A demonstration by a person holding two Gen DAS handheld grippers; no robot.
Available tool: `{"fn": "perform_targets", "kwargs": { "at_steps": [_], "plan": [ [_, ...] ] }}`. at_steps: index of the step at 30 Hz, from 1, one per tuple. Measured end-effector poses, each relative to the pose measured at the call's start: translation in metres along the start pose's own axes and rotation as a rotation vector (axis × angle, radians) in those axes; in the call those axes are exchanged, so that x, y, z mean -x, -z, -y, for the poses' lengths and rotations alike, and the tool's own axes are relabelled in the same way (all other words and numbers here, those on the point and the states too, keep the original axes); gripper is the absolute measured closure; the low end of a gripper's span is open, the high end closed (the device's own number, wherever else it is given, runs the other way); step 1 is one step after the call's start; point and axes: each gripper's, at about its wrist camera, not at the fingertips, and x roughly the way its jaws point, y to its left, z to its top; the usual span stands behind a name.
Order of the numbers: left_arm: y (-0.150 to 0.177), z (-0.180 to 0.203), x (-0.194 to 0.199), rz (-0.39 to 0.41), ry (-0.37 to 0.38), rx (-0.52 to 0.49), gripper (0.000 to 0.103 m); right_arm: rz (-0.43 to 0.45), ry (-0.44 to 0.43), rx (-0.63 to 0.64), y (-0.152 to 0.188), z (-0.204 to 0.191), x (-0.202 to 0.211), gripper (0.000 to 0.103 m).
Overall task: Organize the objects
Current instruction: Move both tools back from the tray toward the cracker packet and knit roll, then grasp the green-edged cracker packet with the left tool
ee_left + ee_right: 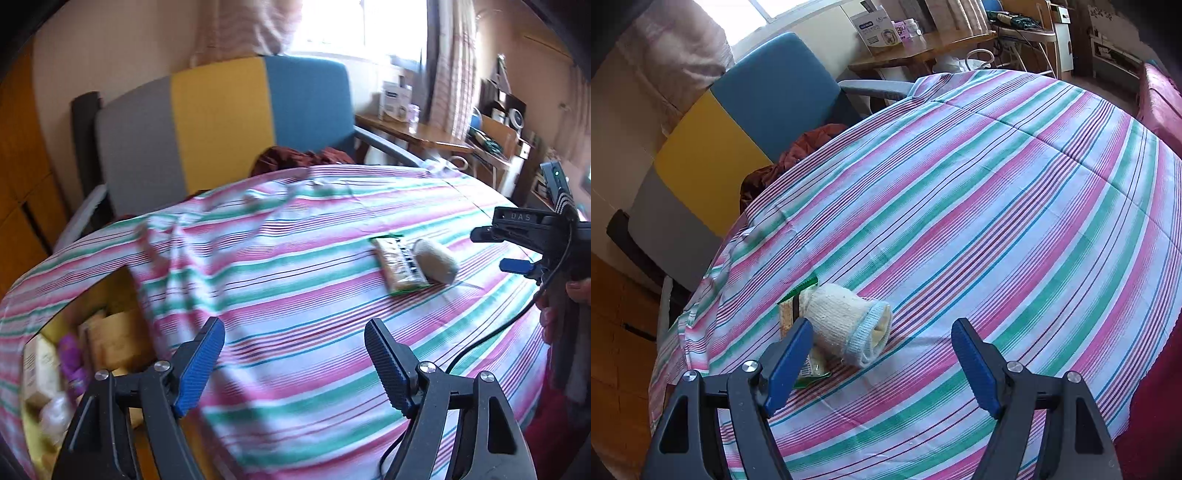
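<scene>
A rolled white sock point(436, 260) with a pale blue cuff lies on the striped cloth point(295, 258), against a green-edged snack packet point(400, 267). My left gripper point(293, 332) hovers open over bare cloth, well short of both. At the left edge, a yellow box point(55, 328) holds several packets. My right gripper point(491, 249) shows at the right, near the sock. In the right wrist view, the right gripper point(882, 332) is open just above the sock point(846, 321). The sock lies by the left finger point(790, 354), which covers part of the packet point(812, 369). Nothing is pressed between the pads.
A chair point(221, 122) with grey, yellow and blue panels stands behind the striped table, with dark red cloth point(798, 151) on its seat. A wooden side table point(923, 48) with boxes is further back. A hand point(576, 291) and a black cable point(517, 314) are at the right.
</scene>
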Motion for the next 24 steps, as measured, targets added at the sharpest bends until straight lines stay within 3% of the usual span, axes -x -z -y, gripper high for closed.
{"fn": "perform_targets", "kwargs": {
  "at_steps": [13,22,23,24],
  "plan": [
    [-0.044,0.080,-0.108,-0.137,0.161,-0.104,0.025,-0.043,-0.054,-0.057,-0.002,0.008,-0.003,0.024],
    [-0.055,0.105,-0.162,-0.197,0.191,-0.156,0.025,-0.064,-0.054,-0.054,-0.002,0.007,-0.007,0.024],
    [-0.055,0.105,-0.165,-0.204,0.196,-0.151,0.026,-0.065,-0.051,-0.051,-0.002,0.006,-0.008,0.024],
    [-0.055,0.104,-0.170,-0.213,0.206,-0.145,0.039,-0.066,-0.048,-0.048,-0.002,0.006,-0.008,0.024]
  ]
}}
